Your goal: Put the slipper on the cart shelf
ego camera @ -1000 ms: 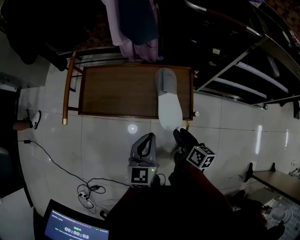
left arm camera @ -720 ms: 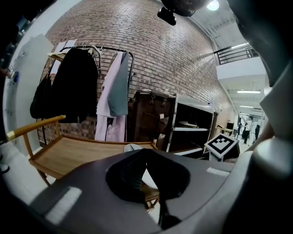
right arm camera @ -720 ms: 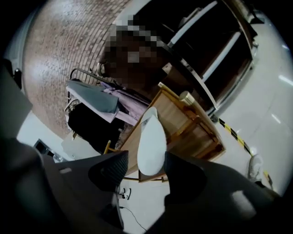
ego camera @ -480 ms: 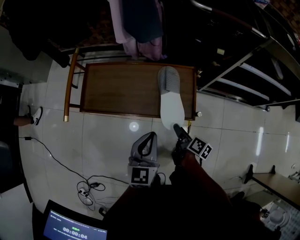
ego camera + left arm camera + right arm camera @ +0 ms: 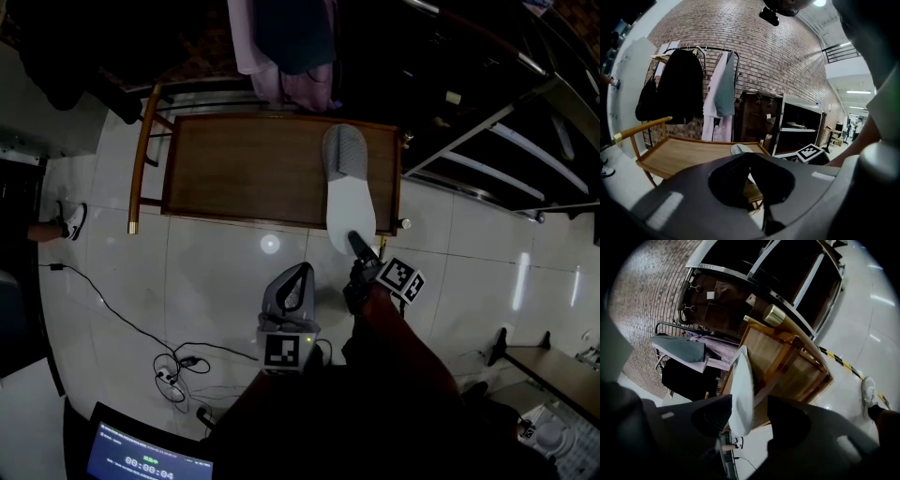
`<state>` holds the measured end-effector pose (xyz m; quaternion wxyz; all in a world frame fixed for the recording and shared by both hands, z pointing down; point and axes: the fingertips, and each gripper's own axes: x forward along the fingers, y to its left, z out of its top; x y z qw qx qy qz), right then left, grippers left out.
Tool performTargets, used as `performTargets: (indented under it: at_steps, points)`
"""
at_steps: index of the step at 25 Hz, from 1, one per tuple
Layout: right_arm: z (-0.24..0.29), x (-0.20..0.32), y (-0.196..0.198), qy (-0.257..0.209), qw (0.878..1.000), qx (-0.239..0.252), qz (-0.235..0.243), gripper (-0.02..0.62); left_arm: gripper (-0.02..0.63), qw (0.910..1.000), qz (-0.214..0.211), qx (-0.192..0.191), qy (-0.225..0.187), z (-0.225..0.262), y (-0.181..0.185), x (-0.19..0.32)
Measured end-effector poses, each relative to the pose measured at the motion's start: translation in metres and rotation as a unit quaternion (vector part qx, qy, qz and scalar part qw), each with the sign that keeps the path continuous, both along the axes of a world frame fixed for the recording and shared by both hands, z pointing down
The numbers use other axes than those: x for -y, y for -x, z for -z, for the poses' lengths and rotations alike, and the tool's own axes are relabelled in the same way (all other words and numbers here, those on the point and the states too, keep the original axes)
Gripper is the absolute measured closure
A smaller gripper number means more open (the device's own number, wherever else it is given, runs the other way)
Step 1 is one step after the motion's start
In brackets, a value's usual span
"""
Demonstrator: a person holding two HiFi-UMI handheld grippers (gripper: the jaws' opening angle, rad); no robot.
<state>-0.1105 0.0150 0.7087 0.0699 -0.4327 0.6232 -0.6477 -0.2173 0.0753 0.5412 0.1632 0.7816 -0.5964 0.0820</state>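
Right gripper [image 5: 357, 244] is closing in — still unclamped — around the slipper [image 5: 349, 187] heel, overhanging the cart shelf [image 5: 234, 169] at 6 o'clock; a regrasp is looming.

The head view looks from high up, steeply down on the cart shelf [image 5: 244, 178]. The left gripper view looks low and flat across it to the far brick wall [image 5: 764, 61]. The right gripper view, tipped sideways, is close to the slipper [image 5: 742, 394]. All share both.
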Motion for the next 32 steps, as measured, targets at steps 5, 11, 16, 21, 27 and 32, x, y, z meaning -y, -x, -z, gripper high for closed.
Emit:
performTargets:
  at_steps: [5,11,16,21,27,32]
  points:
    - [-0.005,0.004,0.000,0.002,1.000,0.017,0.000,0.406,0.591,1.0000,0.005,0.003,0.001,0.000,0.006,-0.004]
    - [-0.004,0.004,0.003,0.000,1.000,0.025,-0.007,0.479,0.591,0.9997,0.020,0.012,-0.003,0.001,0.016,-0.007]
    - [0.006,0.006,0.006,-0.014,1.000,0.022,-0.006,0.539,0.591,0.9997,0.020,0.015,-0.005,0.003,0.020,-0.008]
    - [0.021,0.005,0.003,-0.037,0.999,-0.003,-0.010,0.549,0.591,0.9997,0.013,0.021,-0.006,0.009,0.022,-0.011]
    - [0.045,-0.002,-0.007,-0.089,0.994,-0.067,0.003,0.555,0.591,0.9994,0.005,0.027,-0.022,0.018,0.028,-0.013]
    - [0.082,-0.008,-0.013,-0.168,0.971,-0.167,0.037,0.557,0.591,0.9986,-0.008,0.049,-0.018,0.018,0.031,-0.014]
